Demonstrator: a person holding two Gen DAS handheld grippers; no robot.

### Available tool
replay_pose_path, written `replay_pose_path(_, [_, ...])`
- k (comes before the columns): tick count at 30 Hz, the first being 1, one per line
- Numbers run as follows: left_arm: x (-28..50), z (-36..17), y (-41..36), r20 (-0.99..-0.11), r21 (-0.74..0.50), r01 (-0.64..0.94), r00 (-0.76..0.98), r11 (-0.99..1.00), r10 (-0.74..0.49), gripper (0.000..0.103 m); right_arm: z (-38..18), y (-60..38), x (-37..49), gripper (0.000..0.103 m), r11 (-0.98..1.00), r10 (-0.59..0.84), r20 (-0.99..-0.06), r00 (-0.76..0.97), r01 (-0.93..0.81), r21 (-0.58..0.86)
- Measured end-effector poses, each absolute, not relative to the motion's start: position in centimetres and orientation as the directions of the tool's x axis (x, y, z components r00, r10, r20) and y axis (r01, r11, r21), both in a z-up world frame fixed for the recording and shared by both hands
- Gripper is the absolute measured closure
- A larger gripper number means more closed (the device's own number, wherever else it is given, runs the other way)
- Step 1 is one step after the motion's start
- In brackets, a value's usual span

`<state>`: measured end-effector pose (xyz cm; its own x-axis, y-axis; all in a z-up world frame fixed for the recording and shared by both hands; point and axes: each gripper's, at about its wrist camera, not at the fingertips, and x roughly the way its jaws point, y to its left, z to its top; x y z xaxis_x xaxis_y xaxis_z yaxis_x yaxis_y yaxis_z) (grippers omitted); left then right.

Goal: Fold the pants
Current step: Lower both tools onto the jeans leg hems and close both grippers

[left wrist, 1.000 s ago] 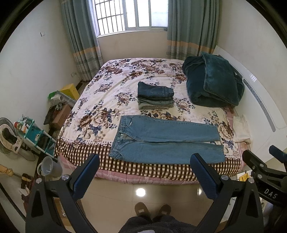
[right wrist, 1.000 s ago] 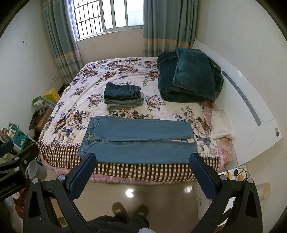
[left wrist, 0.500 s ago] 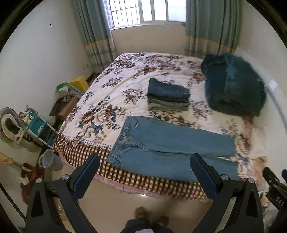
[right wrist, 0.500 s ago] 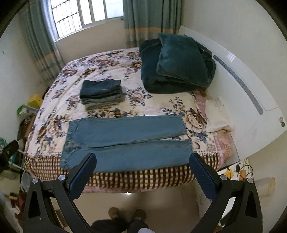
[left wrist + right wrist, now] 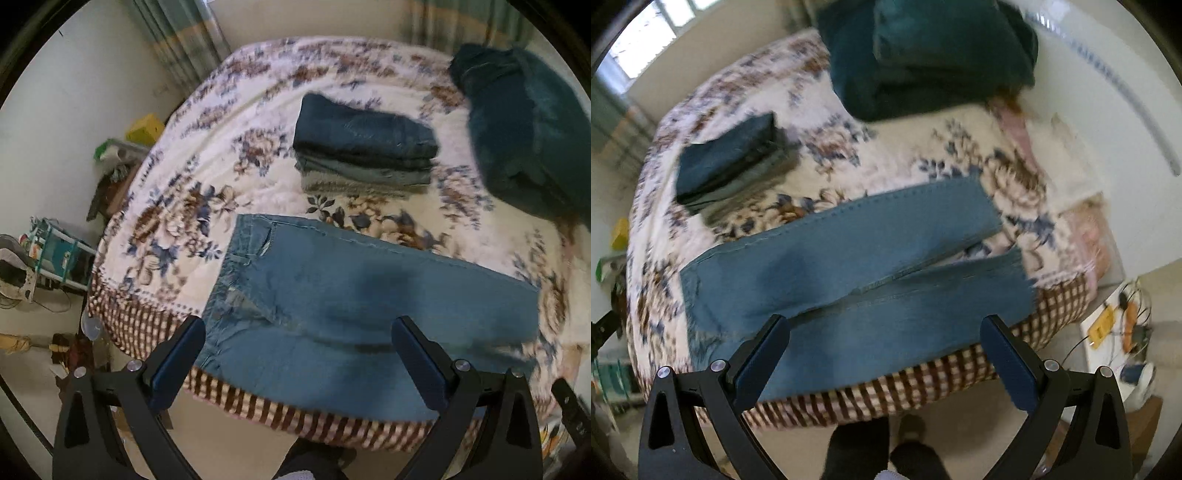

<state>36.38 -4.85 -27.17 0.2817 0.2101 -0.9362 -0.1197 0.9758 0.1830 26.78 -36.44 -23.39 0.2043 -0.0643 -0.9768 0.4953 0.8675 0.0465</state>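
Light blue jeans (image 5: pixel 354 295) lie flat along the near edge of the floral bed, waistband to the left, legs to the right; they also show in the right wrist view (image 5: pixel 849 273), where the two legs part near the hems. My left gripper (image 5: pixel 299 350) is open and empty, above the waistband end. My right gripper (image 5: pixel 886 350) is open and empty, above the leg end. Neither touches the jeans.
A stack of folded jeans (image 5: pixel 362 147) sits behind the flat pair, also in the right wrist view (image 5: pixel 727 162). A dark green blanket (image 5: pixel 524 122) is piled at the back right. The white headboard (image 5: pixel 1108 85) is right. A cluttered shelf (image 5: pixel 55 254) stands left. The person's feet (image 5: pixel 912 443) are at the bed edge.
Both grippers have moved forward and down toward the bed, the left toward the waistband and the right toward the legs. The jeans fill more of each view. Both stay open.
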Motion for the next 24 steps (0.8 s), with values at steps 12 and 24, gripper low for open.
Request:
replay_pose_path(12, [52.6, -49.8, -5.3, -0.982, 0.185, -0.244, -0.085, 0.952, 0.169, 0.000, -46.6, -42.8, 42.5, 0.000, 0.713, 0.065, -0.998, -0.018, 0.700, 0.034])
replay_pose_path(24, [58.3, -62.1, -9.0, -0.943, 0.218, -0.380, -0.319, 0.899, 0.094, 0.000, -60.1, -51.7, 46.5, 0.000, 0.416, 0.147, -0.988, -0.053, 0.909, 0.013])
